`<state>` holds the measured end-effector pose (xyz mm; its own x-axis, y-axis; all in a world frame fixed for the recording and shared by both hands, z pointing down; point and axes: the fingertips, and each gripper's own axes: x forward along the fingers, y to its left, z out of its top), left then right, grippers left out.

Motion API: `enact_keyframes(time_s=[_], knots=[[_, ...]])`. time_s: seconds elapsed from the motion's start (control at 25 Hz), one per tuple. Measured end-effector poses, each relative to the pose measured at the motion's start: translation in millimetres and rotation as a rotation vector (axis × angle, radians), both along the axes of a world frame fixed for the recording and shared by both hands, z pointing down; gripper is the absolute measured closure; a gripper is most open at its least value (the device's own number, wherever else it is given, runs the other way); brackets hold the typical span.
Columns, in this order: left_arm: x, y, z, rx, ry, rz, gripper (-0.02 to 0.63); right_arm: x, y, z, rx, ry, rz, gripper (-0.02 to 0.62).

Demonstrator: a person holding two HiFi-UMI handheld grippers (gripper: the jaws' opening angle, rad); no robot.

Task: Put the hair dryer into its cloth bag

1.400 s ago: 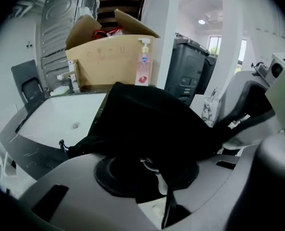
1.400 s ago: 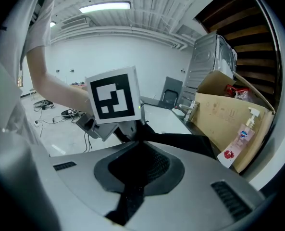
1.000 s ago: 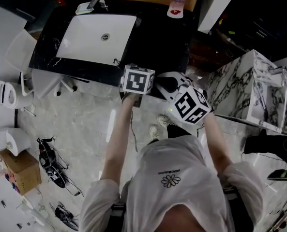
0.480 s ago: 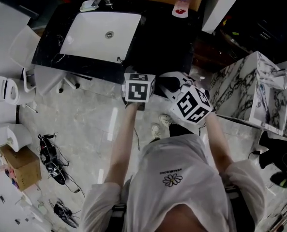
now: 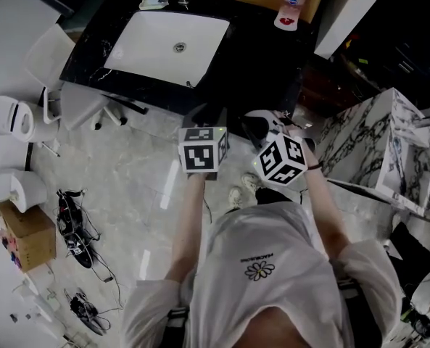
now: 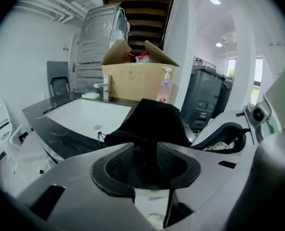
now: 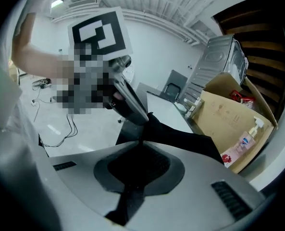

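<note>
A black cloth bag point(image 6: 152, 121) hangs in the air between my two grippers, in front of the counter. My left gripper point(image 6: 146, 160) has its jaws opening; the pads stand apart with the bag's cloth in the gap and not pressed. My right gripper point(image 7: 137, 165) is shut on the bag point(image 7: 180, 136), and a strip of cloth hangs down through its jaws. In the head view only the two marker cubes show well, the left cube point(image 5: 202, 149) and the right cube point(image 5: 281, 159). I cannot make out the hair dryer in any view.
A black countertop point(image 5: 258, 64) with a white sink point(image 5: 170, 48) lies ahead. On it stand a cardboard box point(image 6: 137, 81) and a soap bottle point(image 5: 291, 9). A marbled cabinet point(image 5: 374, 143) is at the right. A toilet point(image 5: 4, 118) and shoes point(image 5: 69, 227) are at the left.
In the head view both grippers have drawn back from the counter edge toward the person, the left one farther. The right cube has rolled a little.
</note>
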<state>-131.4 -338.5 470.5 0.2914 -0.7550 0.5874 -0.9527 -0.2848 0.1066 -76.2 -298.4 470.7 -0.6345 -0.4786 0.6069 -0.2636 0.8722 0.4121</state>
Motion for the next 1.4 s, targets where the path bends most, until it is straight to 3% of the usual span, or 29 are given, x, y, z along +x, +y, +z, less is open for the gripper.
enact_keyframes(time_s=[0.48, 0.6, 0.88, 0.92, 1.0, 1.04, 1.16, 1.28, 1.4], knots=[[-15, 23, -34, 0.076, 0.030, -0.032, 0.451, -6, 3, 26, 0.013, 0.042, 0.017, 0.567], [-16, 26, -53, 0.120, 0.026, -0.033, 0.449, -7, 4, 10, 0.029, 0.002, 0.031, 0.486], [-11, 30, -127, 0.317, 0.041, -0.003, 0.449, -5, 3, -113, 0.228, -0.238, 0.105, 0.480], [-9, 32, -139, 0.353, 0.050, 0.002, 0.461, -3, 4, -132, 0.253, -0.276, 0.117, 0.480], [-5, 37, -159, 0.422, 0.075, 0.019, 0.569, 4, 7, -164, 0.290, -0.367, 0.146, 0.504], [-3, 40, -167, 0.452, 0.082, 0.029, 0.580, 8, 8, -177, 0.299, -0.426, 0.167, 0.532], [-1, 51, -186, 0.526, 0.075, 0.034, 0.589, 24, 13, -203, 0.331, -0.562, 0.242, 0.554], [-4, 63, -199, 0.579, 0.100, 0.000, 0.589, 44, 15, -212, 0.392, -0.616, 0.333, 0.577], [-6, 71, -200, 0.605, 0.085, -0.020, 0.589, 62, 18, -203, 0.378, -0.649, 0.410, 0.582]])
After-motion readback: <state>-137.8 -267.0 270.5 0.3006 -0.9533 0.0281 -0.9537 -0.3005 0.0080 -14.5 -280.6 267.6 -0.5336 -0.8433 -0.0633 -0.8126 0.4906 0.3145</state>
